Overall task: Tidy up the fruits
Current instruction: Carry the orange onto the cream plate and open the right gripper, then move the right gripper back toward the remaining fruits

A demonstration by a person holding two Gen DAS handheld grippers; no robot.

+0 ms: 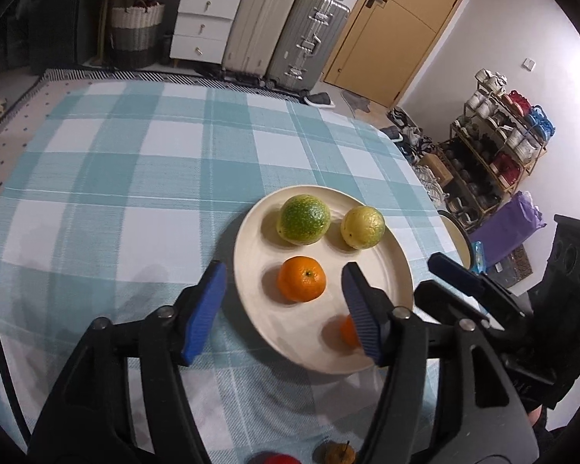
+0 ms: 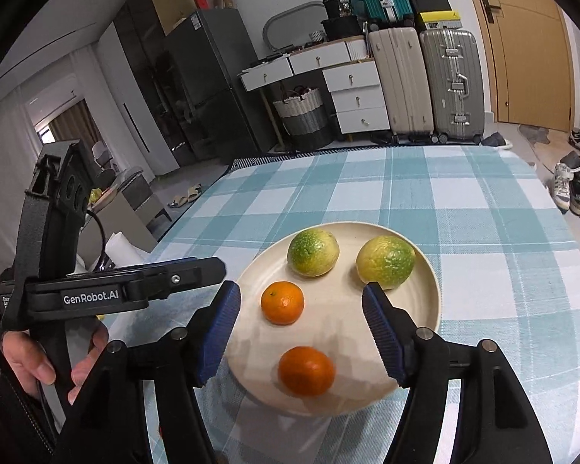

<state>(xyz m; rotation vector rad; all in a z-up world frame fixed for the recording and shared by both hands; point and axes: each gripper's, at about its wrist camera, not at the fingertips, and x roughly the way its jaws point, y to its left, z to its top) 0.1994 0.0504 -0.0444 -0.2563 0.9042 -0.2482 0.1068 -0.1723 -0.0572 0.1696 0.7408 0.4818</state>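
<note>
A cream plate (image 1: 371, 359) (image 2: 429, 290) on the checked tablecloth holds two green-yellow citrus fruits (image 1: 303, 218) (image 1: 362, 227) (image 2: 313, 252) (image 2: 385, 261) at its far side and two oranges (image 1: 301, 278) (image 2: 282, 302) (image 2: 306, 370) nearer me. In the left wrist view the nearer orange (image 1: 347, 330) is half hidden behind my finger. My left gripper (image 1: 286, 309) is open and empty over the plate's near left edge. My right gripper (image 2: 301, 332) is open and empty above the plate, its jaws either side of the nearer orange without touching it.
A red fruit (image 1: 276, 458) and a brownish fruit (image 1: 334, 453) lie at the table's near edge. The right gripper (image 1: 460, 274) shows beside the plate in the left view; the left gripper's body (image 2: 127, 290) and hand show at left in the right view. Suitcases, drawers and a shoe rack stand beyond the table.
</note>
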